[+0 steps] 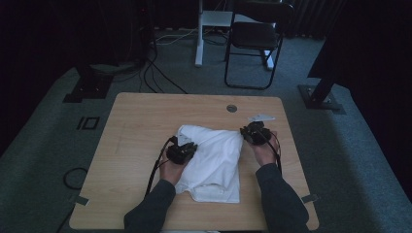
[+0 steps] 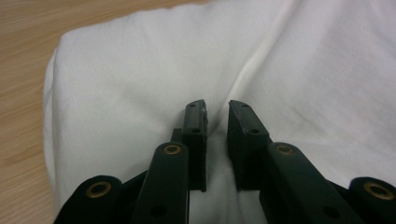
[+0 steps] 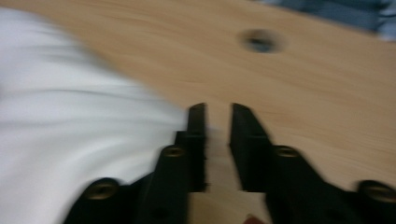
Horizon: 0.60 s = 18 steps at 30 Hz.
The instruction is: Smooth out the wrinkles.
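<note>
- While the white garment [image 1: 214,160] lies folded at the middle of the table [image 1: 136,121], both grippers are kept at its edges, judged as being for the next fold.
- Left gripper [image 1: 182,151] is held over the garment's left part; jaws are seen slightly parted with a narrow gap above the cloth [image 2: 140,79], nothing pinched.
- Right gripper [image 1: 253,132] is placed just beside the garment's right edge [image 3: 70,116], over bare wood; jaws narrowly apart, nothing pinched, view blurred.

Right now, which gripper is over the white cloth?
The left gripper: white cloth lies under its jaws. The right gripper sits past the cloth's edge, above bare table.
</note>
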### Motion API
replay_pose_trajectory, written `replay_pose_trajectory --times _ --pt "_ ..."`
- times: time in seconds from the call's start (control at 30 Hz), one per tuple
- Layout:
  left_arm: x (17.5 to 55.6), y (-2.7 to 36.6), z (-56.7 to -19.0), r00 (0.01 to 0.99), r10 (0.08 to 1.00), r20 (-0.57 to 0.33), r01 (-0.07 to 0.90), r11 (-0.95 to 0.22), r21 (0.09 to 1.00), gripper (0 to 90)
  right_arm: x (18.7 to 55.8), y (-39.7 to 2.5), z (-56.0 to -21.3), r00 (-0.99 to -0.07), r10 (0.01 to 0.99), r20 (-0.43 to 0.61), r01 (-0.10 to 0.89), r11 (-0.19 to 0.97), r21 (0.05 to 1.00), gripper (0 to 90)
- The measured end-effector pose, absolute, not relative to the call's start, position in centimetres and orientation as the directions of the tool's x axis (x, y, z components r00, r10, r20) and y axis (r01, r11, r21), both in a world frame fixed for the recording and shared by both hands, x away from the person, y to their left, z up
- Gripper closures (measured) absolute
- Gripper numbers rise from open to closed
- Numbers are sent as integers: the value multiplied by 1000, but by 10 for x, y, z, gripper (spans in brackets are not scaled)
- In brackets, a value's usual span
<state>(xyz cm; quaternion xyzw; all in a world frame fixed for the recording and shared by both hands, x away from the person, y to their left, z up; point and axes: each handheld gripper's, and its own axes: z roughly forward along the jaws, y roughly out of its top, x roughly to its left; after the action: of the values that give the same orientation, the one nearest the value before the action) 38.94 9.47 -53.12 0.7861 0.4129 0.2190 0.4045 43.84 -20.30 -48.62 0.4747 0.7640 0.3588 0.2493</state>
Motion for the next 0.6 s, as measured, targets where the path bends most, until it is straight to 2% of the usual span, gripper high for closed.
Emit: replay_pose_trajectory --times 0.07,0.1,0.37,0.43,0.53,0.6 --pt "387 93 -532 539 842 25 469 -324 821 785 433 -209 -484 -435 900 36 551 235 801 606" --pt "386 92 -532 528 849 35 467 -325 822 785 428 -209 -483 -455 890 39 535 237 811 582" --pt "400 87 -532 434 898 70 482 -297 824 785 380 -178 -503 -612 790 25 495 358 792 454" --pt "408 88 -531 430 901 62 490 -291 822 783 372 -171 -512 -647 760 58 503 368 782 419" --pt "417 90 -529 430 902 41 508 -279 815 781 368 -158 -522 -669 741 51 502 400 767 408" --pt "419 91 -529 434 901 32 511 -275 814 780 373 -151 -530 -667 744 43 521 424 741 450"
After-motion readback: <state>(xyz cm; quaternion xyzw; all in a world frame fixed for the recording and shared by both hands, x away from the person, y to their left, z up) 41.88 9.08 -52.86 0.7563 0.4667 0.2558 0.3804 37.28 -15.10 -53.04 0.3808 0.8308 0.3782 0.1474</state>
